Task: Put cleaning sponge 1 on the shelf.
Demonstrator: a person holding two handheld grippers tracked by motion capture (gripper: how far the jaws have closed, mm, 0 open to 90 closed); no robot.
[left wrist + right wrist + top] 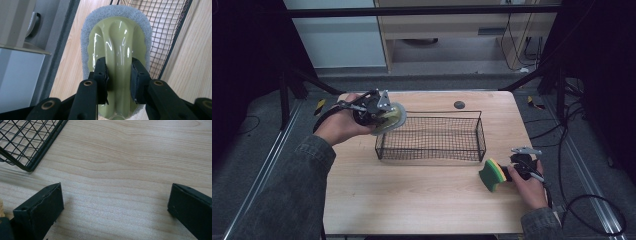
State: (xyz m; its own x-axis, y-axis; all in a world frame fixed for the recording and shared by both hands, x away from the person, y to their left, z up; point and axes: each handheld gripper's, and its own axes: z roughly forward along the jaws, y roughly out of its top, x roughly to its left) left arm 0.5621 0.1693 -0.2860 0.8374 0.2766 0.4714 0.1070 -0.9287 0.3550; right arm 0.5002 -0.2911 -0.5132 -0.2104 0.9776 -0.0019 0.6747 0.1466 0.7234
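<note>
**Scrubber held at basket's left end, sponge at table's right edge**

Pale wooden table [422, 200], rectangular, with a small dark round mark near its far edge. Black wire-mesh basket [430, 137], long and rectangular, sits just past centre.

Left gripper [379, 111] is held above the table at the basket's left end; its jaws are clamped on the central ridge of a glossy olive-green plastic scrubber with a grey scouring pad [117, 45]. The pad's rim is beside the basket's wire wall.

Right gripper [115, 207]: jaws spread wide, bare wood between them, the basket's corner farther off. High view shows a green-and-yellow sponge [491, 175] just beside the right gripper, near the table's right edge; contact cannot be told.
</note>
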